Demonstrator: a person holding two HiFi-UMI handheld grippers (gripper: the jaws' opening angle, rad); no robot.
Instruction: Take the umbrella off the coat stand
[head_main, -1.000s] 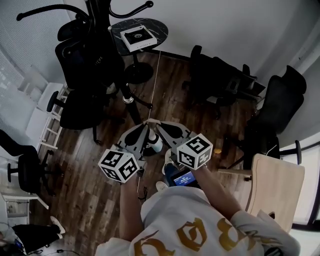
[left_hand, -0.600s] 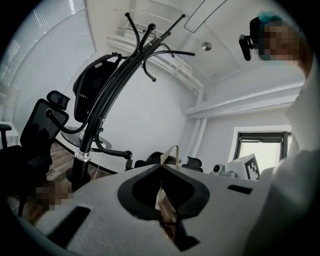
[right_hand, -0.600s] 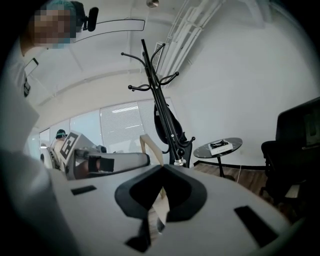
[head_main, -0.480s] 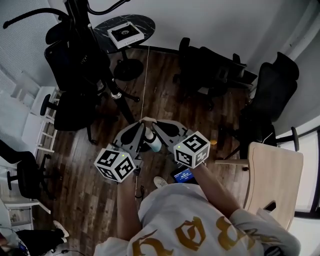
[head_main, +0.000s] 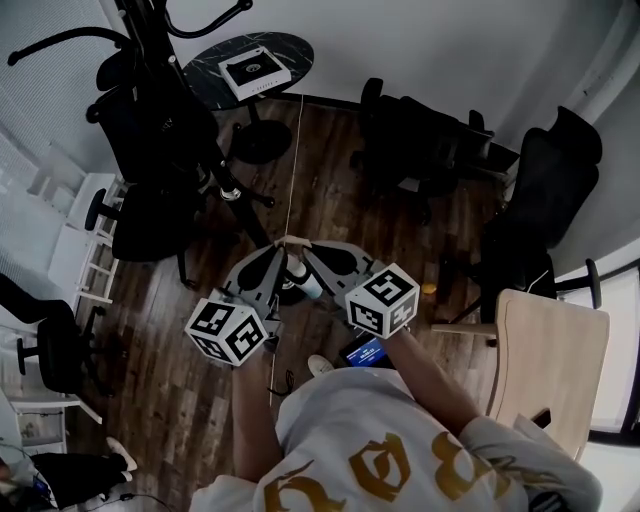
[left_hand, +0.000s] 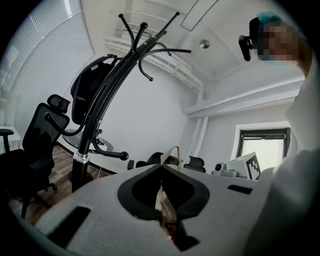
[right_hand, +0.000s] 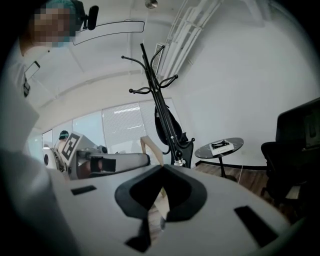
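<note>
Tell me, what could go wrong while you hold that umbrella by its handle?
The left gripper and right gripper pinch only the tan curved umbrella handle, right at their tips, so it might slip and drop onto the dark wooden floor. The black coat stand and black office chairs look close by, so a careless swing could bump them.

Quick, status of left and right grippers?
Left gripper: shut on the umbrella handle.
Right gripper: shut on the same handle.
</note>
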